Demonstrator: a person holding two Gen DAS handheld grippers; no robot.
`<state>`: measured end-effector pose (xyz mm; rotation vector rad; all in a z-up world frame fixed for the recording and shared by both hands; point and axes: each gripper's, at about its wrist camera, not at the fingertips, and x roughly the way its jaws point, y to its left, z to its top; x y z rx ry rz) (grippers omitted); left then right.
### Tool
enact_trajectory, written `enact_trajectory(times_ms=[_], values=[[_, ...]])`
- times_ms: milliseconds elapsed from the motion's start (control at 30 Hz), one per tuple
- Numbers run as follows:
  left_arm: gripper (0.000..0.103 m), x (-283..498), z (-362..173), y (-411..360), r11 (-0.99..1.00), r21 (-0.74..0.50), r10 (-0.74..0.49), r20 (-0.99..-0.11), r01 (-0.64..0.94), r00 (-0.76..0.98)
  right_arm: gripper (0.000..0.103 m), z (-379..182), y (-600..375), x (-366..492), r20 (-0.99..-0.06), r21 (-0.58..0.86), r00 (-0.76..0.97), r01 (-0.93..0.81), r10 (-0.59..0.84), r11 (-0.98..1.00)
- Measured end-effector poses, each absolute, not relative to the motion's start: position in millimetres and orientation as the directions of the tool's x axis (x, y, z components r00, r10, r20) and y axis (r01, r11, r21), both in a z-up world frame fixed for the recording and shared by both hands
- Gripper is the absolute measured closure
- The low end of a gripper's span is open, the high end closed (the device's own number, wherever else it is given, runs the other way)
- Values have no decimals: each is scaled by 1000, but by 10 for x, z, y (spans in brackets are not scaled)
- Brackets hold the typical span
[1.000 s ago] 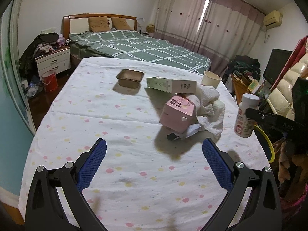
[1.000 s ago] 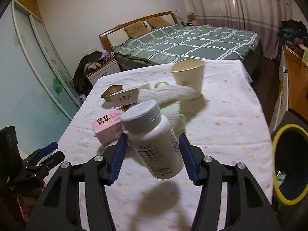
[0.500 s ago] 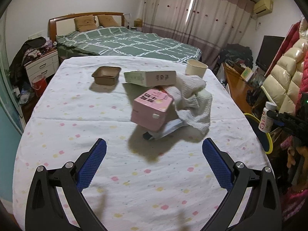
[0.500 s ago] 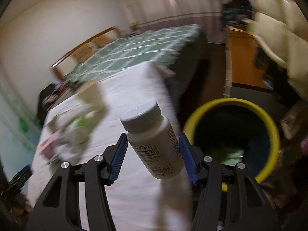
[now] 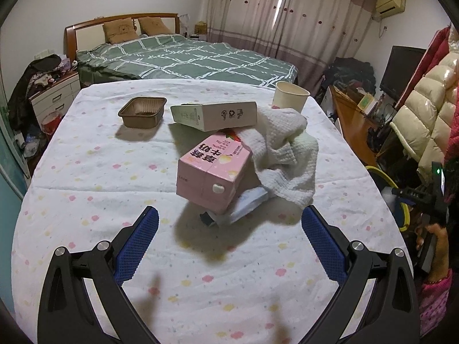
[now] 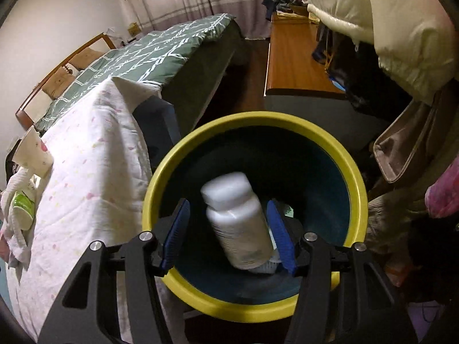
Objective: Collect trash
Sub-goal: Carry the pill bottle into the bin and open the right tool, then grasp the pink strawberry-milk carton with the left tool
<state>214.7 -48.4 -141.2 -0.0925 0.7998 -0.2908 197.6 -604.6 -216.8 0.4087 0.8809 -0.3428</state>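
Our right claw (image 6: 229, 235) hung over the mouth of the yellow-rimmed bin (image 6: 352, 172), which stood on the floor just off the tabletop's right edge, so that anything let go would fall inside. Its blue pads (image 6: 279, 235) stood spread, with a gap on either side of the white bottle (image 6: 239, 223). The bottle looked blurred, and we judged it loose and dropping, not pinched. Its long axis ran nearly along the claw's fingers, tilted a little, with the cap end pointing away from us and slightly left, toward the far rim, and the base nearest the camera. Some pale scraps already lay at the bottom of the bin.

Our left claw (image 5: 229, 238) was spread wide and held nothing, hovering above the near part of the tabletop (image 5: 86, 172) and aimed at the clutter in the middle. We took this as lining up the next pick. The pink carton (image 5: 210, 172) lay propped on a flat wrapper (image 5: 243, 206), its long axis running from the near edge toward the far right corner, the near end facing us. A white cloth (image 5: 284, 154) draped over its far end, which could drag along. Behind it lay a white box (image 5: 215, 114), a brown tray (image 5: 142, 111) and a paper cup (image 5: 290, 96) near the far right corner.
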Motion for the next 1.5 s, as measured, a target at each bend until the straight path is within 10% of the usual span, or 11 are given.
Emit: enact_trajectory(times_ms=[667, 1100, 1500], values=[[7, 2735, -1593, -507, 938, -80, -286, -731, 338, 620, 49, -2153, -5844, 2059, -798, 195, 594, 408, -98, 892], [48, 2948, -1755, -591, 906, -127, -357, -743, 405, 566, 49, -2160, -5738, 2097, -802, 190, 592, 375, -77, 907], [53, 2711, -1430, -534, 912, -76, -341, -683, 403, 645, 49, -2091, -5638, 2048, -796, 187, 602, 352, -68, 917]])
